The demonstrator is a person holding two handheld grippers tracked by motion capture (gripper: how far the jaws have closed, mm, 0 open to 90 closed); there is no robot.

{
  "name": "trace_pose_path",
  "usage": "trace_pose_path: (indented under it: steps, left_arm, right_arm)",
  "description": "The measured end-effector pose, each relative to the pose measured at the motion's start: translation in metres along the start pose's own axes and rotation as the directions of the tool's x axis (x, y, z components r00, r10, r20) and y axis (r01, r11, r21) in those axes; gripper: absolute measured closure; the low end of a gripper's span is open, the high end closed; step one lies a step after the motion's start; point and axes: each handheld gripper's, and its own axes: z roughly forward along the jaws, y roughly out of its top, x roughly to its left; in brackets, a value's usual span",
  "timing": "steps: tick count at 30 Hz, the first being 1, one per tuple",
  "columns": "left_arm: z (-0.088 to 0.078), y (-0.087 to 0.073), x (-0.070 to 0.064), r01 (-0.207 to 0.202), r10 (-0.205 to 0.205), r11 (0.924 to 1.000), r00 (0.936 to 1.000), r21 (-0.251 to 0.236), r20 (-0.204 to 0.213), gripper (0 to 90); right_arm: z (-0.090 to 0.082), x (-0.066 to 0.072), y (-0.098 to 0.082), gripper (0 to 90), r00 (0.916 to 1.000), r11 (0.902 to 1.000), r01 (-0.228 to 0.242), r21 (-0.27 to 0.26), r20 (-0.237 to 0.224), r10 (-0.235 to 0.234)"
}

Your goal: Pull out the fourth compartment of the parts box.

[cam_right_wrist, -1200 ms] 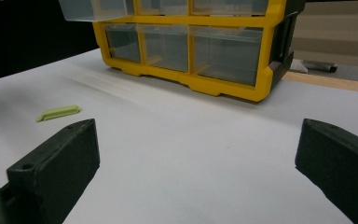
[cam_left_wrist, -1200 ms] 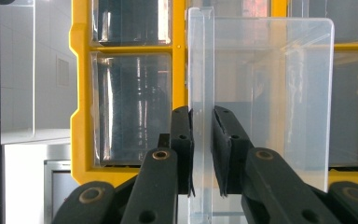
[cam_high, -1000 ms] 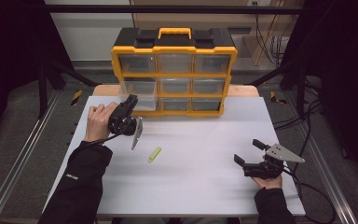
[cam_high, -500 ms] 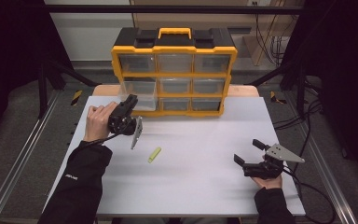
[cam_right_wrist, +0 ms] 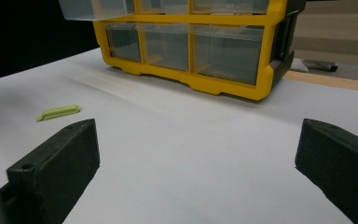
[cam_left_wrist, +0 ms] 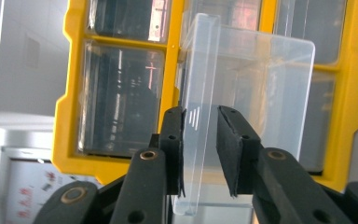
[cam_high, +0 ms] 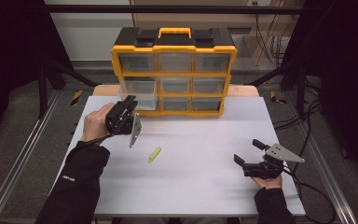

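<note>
So the left claw (cam_left_wrist: pixel 199 135) has just been loosening up on the front lip of the clear drawer (cam_high: pixel 140 91): in the left gripper view the lip sits between the two jaws, with a sliver of daylight on the right side, so I'd call it released rather than clamped. Compared with a second ago the drawer looks about the same, pulled out of the middle-left slot of the yellow organizer (cam_high: pixel 174 74) near the upper centre of the high view. My guess is the pull-out step is done and the next thing is getting something into it, probably the little green piece (cam_high: pixel 154 154) lying on the desk (cam_high: pixel 196 182) just left of centre. The right claw (cam_high: pixel 248 154) is parked at the lower right with its jaws wide apart, holding nothing. Count: one organizer with nine drawers (three rows of three), one of them open, one green piece, two claws.
</note>
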Motion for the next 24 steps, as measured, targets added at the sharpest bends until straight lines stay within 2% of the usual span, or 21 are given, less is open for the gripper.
trace_pose_path:
  steps: [3,5,7,8,10,13,14,16,17,18,19,20,23,24]
  left_arm:
    - [-0.003,-0.001,0.004,0.06,-0.06,0.9982,0.9981,-0.001,0.012,67.4]
    - [-0.004,-0.002,0.006,0.118,-0.118,0.993,0.9927,0.003,0.024,64.6]
    - [-0.005,-0.003,0.009,0.18,-0.18,0.9837,0.9833,0.005,0.029,59.4]
    - [-0.005,-0.003,0.01,0.213,-0.213,0.977,0.9764,0.005,0.036,58.2]
    - [-0.006,-0.003,0.011,0.25,-0.25,0.9681,0.9672,0.006,0.042,57.3]
    - [-0.007,-0.003,0.012,0.311,-0.311,0.9504,0.9485,0.011,0.06,52.9]
    - [-0.007,-0.003,0.013,0.348,-0.348,0.9373,0.9348,0.011,0.07,51.6]
    - [-0.008,-0.003,0.015,0.398,-0.398,0.9173,0.9142,0.012,0.079,48.5]
    - [-0.008,-0.003,0.016,0.419,-0.419,0.9077,0.9041,0.014,0.084,43.4]
    - [-0.008,-0.003,0.017,0.434,-0.433,0.9008,0.8968,0.014,0.089,43.4]
    - [-0.008,-0.003,0.017,0.456,-0.455,0.8899,0.8855,0.016,0.093,42.0]
    - [-0.009,-0.003,0.018,0.469,-0.469,0.8828,0.878,0.022,0.095,40.7]
    - [-0.009,-0.004,0.02,0.533,-0.534,0.8453,0.8382,0.04,0.113,35.8]
    - [-0.01,-0.005,0.02,0.549,-0.549,0.835,0.8277,0.041,0.114,34.7]
  right_arm:
    - [0.0,0.0,0.0,0.3,1.0,1.0,-0.001,0.001,0.0,0.001]
    - [0.0,0.0,0.0,0.3,1.0,1.0,-0.001,0.002,0.0,0.001]
    - [0.0,0.0,0.0,0.2,1.0,1.0,-0.001,-0.001,0.0,0.001]
    - [0.0,0.0,0.0,0.3,1.0,1.0,-0.001,-0.002,0.0,0.001]
    - [0.0,0.0,0.0,0.2,1.0,1.0,-0.001,-0.001,0.0,0.001]
    - [0.0,0.0,0.0,0.3,1.0,1.0,0.0,-0.001,0.0,0.0]
    - [0.0,0.0,0.0,0.3,1.0,1.0,-0.001,-0.001,-0.001,0.001]
    - [0.0,0.0,0.0,0.2,1.0,1.0,-0.002,-0.002,0.0,0.002]
    - [0.0,0.0,0.0,0.3,1.0,1.0,-0.002,-0.003,-0.001,0.002]
    - [0.0,0.0,0.0,0.3,1.0,1.0,-0.002,-0.003,-0.001,0.002]
    - [0.0,0.0,0.0,0.3,1.0,1.0,-0.002,-0.003,0.0,0.002]
    - [0.0,0.0,0.0,0.3,1.0,1.0,-0.002,-0.003,0.0,0.002]
    - [0.0,0.0,0.0,0.2,1.0,1.0,-0.002,-0.003,0.0,0.002]
    - [0.0,0.0,0.0,0.2,1.0,1.0,-0.002,-0.003,0.0,0.002]
